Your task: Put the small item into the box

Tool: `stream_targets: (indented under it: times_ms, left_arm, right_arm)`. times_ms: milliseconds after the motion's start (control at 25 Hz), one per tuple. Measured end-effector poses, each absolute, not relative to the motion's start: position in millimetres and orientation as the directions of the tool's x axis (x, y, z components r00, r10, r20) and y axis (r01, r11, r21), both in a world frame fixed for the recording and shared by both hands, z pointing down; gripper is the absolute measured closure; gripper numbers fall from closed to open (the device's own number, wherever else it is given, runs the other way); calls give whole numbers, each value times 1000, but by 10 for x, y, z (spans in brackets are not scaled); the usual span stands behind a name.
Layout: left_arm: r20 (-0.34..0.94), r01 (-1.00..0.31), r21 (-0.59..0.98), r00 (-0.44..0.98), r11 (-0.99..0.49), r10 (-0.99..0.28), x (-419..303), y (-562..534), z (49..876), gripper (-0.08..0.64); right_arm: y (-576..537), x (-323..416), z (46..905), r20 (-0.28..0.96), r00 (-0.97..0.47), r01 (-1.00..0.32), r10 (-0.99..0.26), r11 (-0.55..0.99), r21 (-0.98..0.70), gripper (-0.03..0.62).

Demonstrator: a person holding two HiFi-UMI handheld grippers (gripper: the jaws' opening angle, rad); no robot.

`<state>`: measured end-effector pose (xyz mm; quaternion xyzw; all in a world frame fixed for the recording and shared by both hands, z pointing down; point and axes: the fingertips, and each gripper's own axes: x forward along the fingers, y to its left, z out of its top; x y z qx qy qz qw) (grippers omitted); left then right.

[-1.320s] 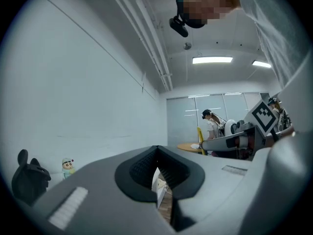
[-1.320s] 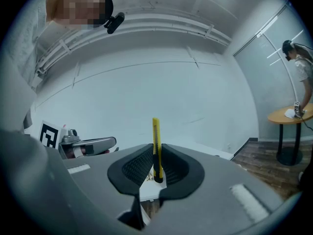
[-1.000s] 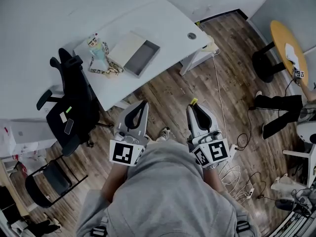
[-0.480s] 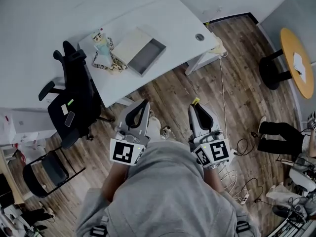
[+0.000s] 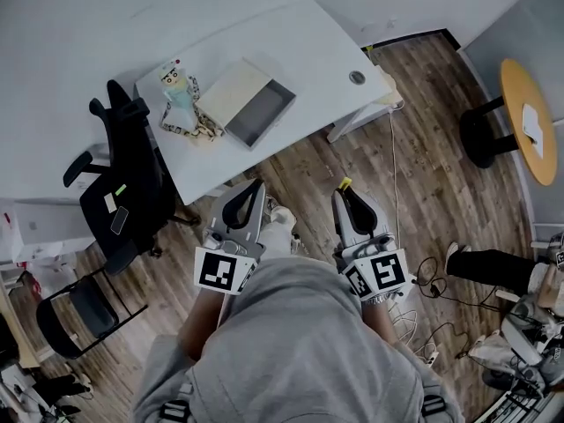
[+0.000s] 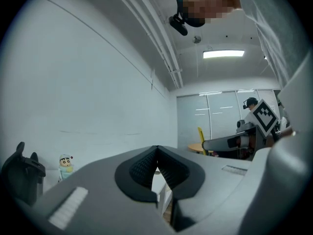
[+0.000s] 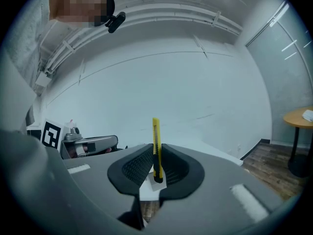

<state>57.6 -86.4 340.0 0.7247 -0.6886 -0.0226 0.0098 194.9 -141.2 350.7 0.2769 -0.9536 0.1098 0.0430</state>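
Note:
My right gripper [image 5: 350, 193] [image 7: 156, 161] is shut on a slim yellow utility knife [image 7: 156, 143], whose tip [image 5: 346, 182] sticks out past the jaws. My left gripper [image 5: 249, 192] [image 6: 156, 166] is shut with nothing between its jaws. Both are held low in front of my body, over the wooden floor. An open box [image 5: 259, 113] with a grey inside and a pale lid lies on the white table [image 5: 317, 60] ahead, well beyond both grippers. Beside it stands a small cartoon figurine [image 5: 174, 82] [image 6: 64, 164].
A black office chair [image 5: 123, 192] stands left of the table, a folding chair [image 5: 84, 315] further back left. A round yellow table [image 5: 527, 113] is at the right. Cables [image 5: 414, 311] lie on the floor at the lower right, and someone's leg [image 5: 493, 267] shows there.
The whole view has shifted slightly: the table and box sit a little lower and to the left. Both grippers keep their pose, the right one still shut on the knife.

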Motion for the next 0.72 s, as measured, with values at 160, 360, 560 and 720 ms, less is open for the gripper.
stream_targets:
  times_ms: [160, 360, 560, 720]
  left_arm:
    - [-26, -997, 57, 51, -52, -998, 524, -1108, 3410, 557]
    - [-10, -996, 73, 44, -45, -999, 428, -1412, 3484, 557]
    - [-7, -996, 87, 18, -19, -1000, 297, -1691, 3499, 557]
    - [-6, -996, 89, 12, -12, -1000, 182, -1907, 3505, 557]
  right_arm:
    - [-1624, 1868, 3517, 153, -848, -528, -507, 830, -179, 525]
    - [-1911, 1711, 3552, 177, -860, -507, -479, 843, -181, 525]
    - [-2203, 1538, 3573, 193, -877, -472, -440, 864, -175, 525]
    - [-2427, 1380, 3556, 192, -884, -457, -426, 873, -170, 525]
